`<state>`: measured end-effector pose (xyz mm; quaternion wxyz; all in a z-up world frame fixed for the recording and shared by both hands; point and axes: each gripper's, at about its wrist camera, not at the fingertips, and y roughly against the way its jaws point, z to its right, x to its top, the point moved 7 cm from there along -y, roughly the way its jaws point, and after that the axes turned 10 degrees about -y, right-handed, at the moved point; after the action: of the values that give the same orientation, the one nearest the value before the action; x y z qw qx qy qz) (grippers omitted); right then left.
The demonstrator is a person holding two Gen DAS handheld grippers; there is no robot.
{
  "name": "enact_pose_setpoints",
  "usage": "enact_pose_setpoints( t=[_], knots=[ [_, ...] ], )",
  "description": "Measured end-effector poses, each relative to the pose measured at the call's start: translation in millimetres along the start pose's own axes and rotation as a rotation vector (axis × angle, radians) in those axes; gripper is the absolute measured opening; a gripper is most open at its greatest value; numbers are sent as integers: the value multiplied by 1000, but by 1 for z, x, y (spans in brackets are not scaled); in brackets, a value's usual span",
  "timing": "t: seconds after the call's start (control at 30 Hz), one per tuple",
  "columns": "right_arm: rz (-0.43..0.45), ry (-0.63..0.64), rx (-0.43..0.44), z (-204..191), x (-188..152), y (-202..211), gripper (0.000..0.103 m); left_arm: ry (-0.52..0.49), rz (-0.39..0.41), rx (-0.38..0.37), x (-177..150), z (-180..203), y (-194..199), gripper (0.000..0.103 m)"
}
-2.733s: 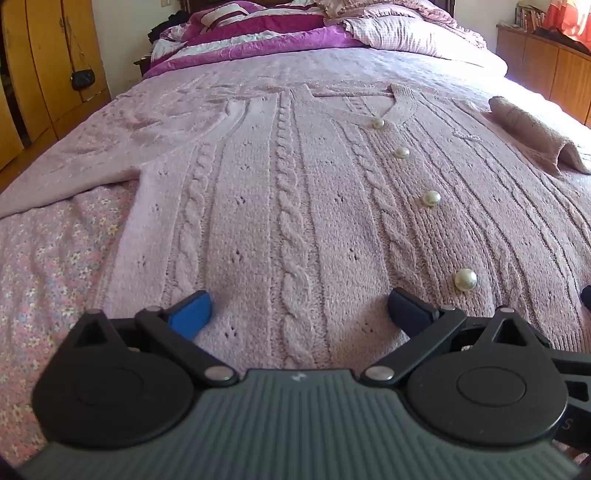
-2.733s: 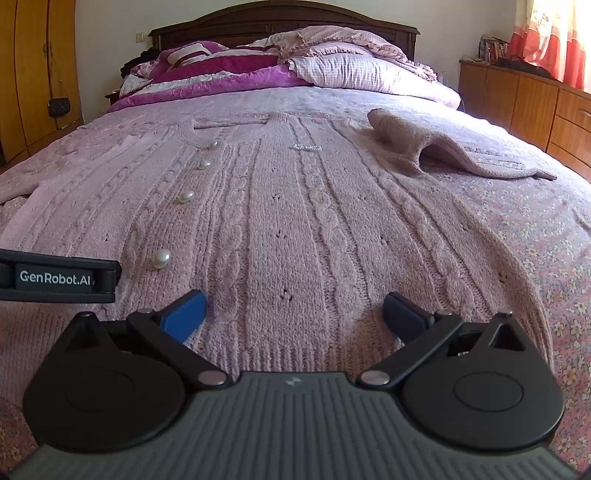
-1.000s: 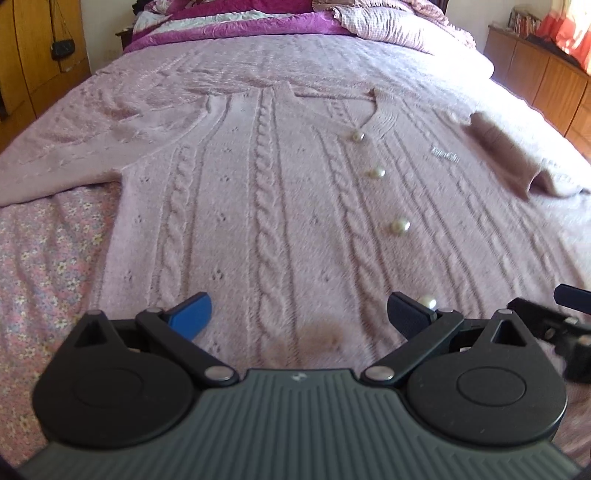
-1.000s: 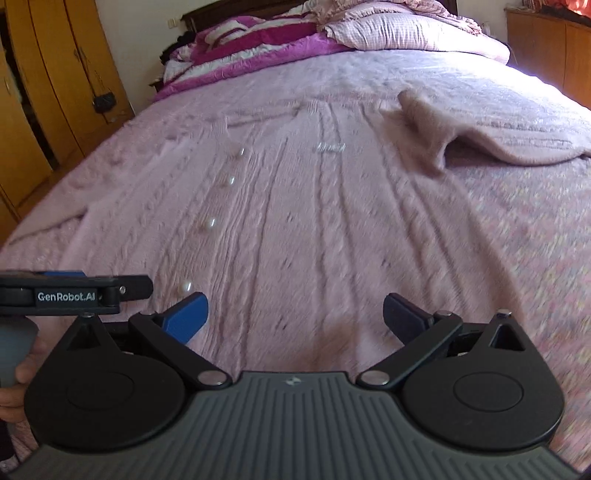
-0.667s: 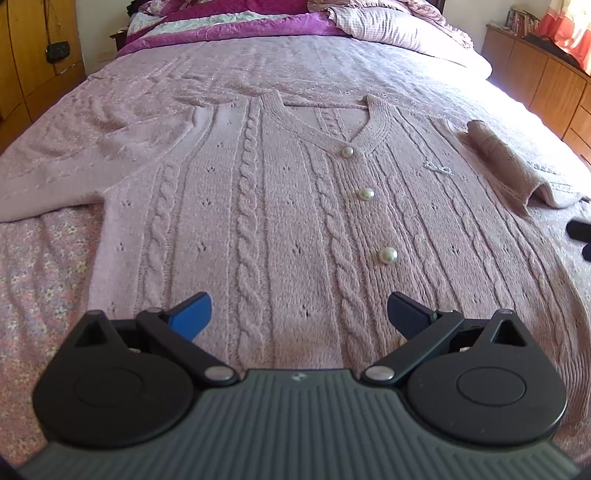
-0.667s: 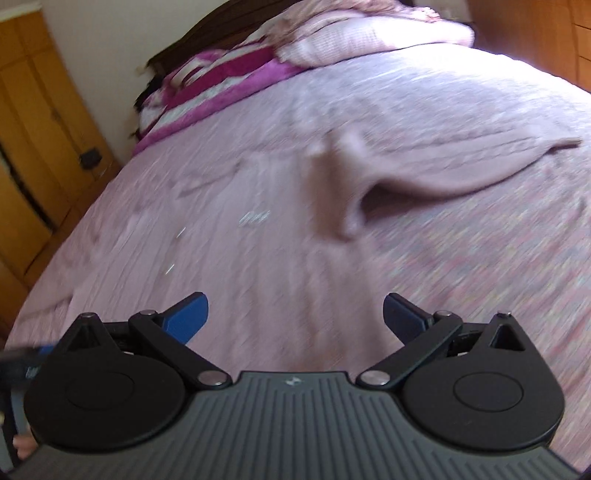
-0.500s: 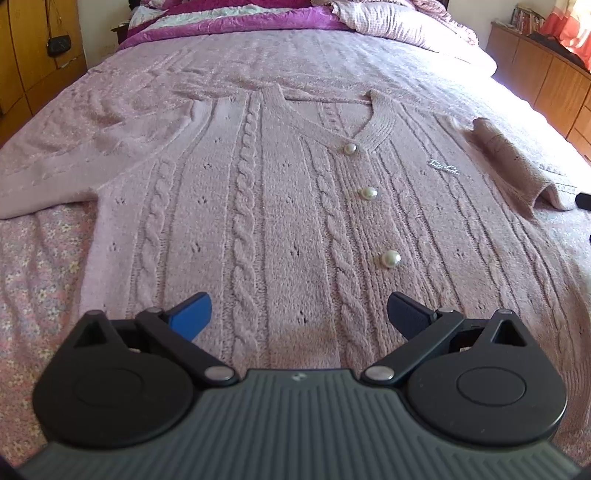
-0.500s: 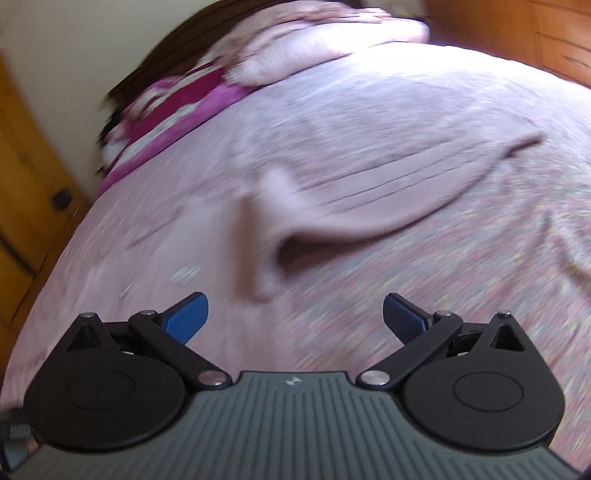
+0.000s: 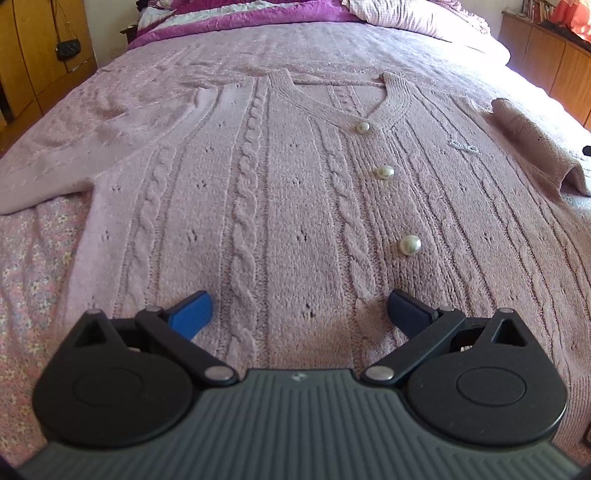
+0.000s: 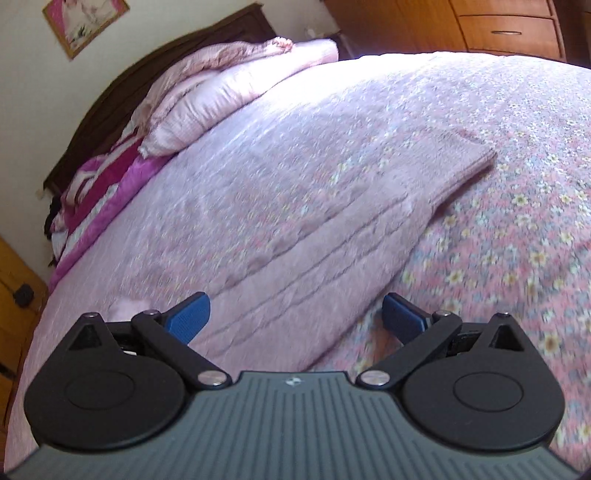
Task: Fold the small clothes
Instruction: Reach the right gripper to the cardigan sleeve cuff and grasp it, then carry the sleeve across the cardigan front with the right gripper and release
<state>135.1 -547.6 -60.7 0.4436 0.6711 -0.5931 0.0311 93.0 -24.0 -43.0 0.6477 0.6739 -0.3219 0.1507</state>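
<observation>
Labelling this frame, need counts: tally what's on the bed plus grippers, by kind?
Pink cable-knit cardigan: 1
Pearl buttons visible: 3
Hand-held grippers: 2, left, right, both open
Pink pillow: 1
Total: 7

Ahead of me the bed [image 9: 33, 258] wears a pink floral cover, with a magenta blanket [image 9: 258, 14] and a pale pink pillow [image 10: 229, 99] heaped near its dark wooden headboard [image 10: 122, 81]. I see a small black bag [image 9: 67, 48] hanging on the yellow wardrobe [image 9: 40, 44], wooden drawers [image 10: 509, 26], and a framed picture [image 10: 85, 22] on the wall.
</observation>
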Motion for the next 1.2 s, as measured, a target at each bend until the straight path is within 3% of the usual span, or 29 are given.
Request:
enact_pose_setpoints(
  t=[0.1, 0.23, 0.3, 0.37, 0.4, 0.47, 0.53, 0.8, 1.0, 1.2],
  knots=[
    [35, -7, 27, 4, 9, -11, 99, 6, 4, 5, 0, 0, 0, 103],
    [65, -19, 14, 10, 21, -25, 85, 3, 6, 19, -1, 3, 0, 103],
    [67, -11, -15, 9, 25, -31, 72, 0, 4, 23, -1, 3, 0, 103],
    [76, -8, -62, 9, 27, -35, 39, -1, 4, 23, -1, 3, 0, 103],
    [81, -16, -80, 13, 29, -35, 30, -1, 5, 23, 0, 4, 0, 103],
    [87, -54, -58, 20, 31, -29, 13, -4, 6, 23, 0, 4, 0, 103],
    [112, -71, -39, 23, 34, -19, 8, -4, 9, 25, 0, 4, -1, 103],
    [256, -115, 19, 26, 61, 49, 7, -5, 0, 13, 1, 2, 0, 103],
    [246, -139, 76, 19, 58, 83, 7, -13, -9, -9, 5, -2, 5, 103],
    [224, -94, 144, -24, 34, 104, 7, -21, 2, -1, 9, -10, 16, 103]
  ],
)
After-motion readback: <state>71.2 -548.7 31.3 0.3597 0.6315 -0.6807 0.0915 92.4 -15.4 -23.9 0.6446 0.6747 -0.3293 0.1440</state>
